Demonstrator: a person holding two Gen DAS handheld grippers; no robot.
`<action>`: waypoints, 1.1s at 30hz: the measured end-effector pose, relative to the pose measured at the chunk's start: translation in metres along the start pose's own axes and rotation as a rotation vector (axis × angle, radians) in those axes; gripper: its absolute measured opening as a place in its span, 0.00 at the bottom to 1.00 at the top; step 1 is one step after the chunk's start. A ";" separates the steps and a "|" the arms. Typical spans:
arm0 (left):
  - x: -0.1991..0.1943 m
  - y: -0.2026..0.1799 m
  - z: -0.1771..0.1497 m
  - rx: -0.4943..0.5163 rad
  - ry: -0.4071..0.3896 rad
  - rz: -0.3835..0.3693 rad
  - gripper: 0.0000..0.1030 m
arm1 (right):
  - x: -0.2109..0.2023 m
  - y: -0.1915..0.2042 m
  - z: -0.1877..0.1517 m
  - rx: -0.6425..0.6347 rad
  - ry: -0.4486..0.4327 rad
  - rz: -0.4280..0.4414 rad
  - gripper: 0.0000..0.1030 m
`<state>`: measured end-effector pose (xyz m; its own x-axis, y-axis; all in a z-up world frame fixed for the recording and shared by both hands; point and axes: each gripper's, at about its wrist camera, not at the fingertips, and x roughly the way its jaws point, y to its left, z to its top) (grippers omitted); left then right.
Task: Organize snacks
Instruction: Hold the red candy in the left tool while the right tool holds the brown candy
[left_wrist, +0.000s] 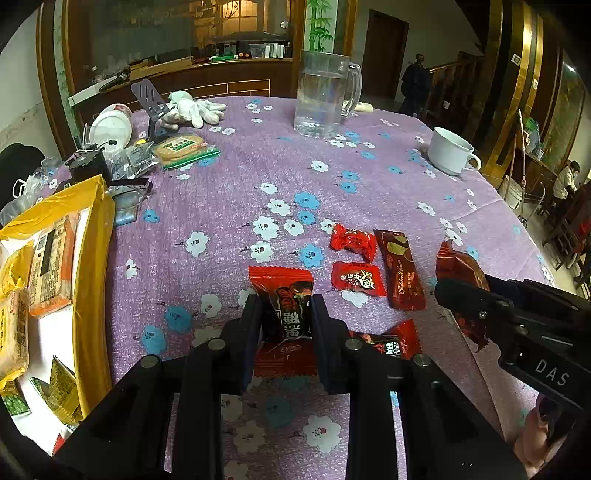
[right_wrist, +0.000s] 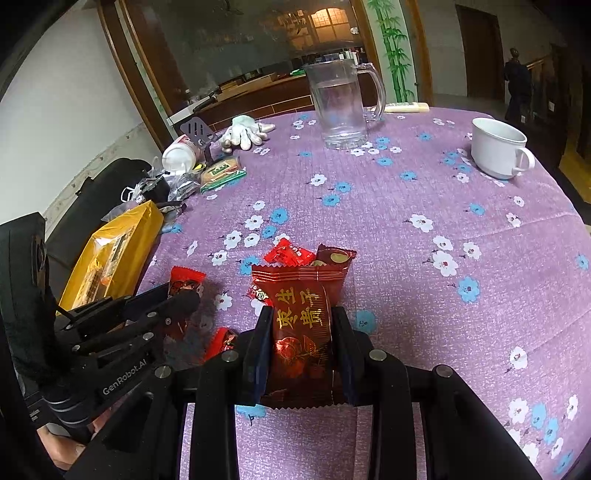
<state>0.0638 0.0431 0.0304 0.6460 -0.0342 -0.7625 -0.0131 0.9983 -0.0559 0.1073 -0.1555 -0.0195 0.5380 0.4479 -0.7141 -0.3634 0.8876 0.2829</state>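
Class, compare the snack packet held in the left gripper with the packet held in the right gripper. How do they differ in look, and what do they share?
The left gripper holds a red-and-black packet with white characters; the right gripper holds a dark red packet with gold characters. The red-and-black packet has a black centre panel; the dark red packet is glossy red throughout. The dark red packet looks wider between its fingers. Both have crimped, zigzag ends, stand lengthwise between shut fingers, above the purple floral tablecloth.

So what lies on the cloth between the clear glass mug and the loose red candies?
Nothing: in both wrist views the purple flowered tablecloth is bare between the clear glass mug and the small red candy wrappers.
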 end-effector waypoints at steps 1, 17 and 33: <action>0.000 0.000 0.000 0.001 -0.001 0.000 0.23 | 0.000 0.000 0.000 0.002 -0.001 0.000 0.31; -0.003 -0.001 0.002 -0.002 -0.014 -0.002 0.23 | 0.005 -0.003 -0.001 0.015 0.002 -0.006 0.31; -0.003 -0.003 0.001 0.000 -0.009 -0.006 0.23 | 0.005 -0.003 -0.001 0.017 0.002 0.003 0.31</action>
<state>0.0629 0.0406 0.0334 0.6532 -0.0396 -0.7561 -0.0096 0.9981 -0.0606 0.1099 -0.1560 -0.0245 0.5353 0.4498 -0.7149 -0.3516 0.8882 0.2957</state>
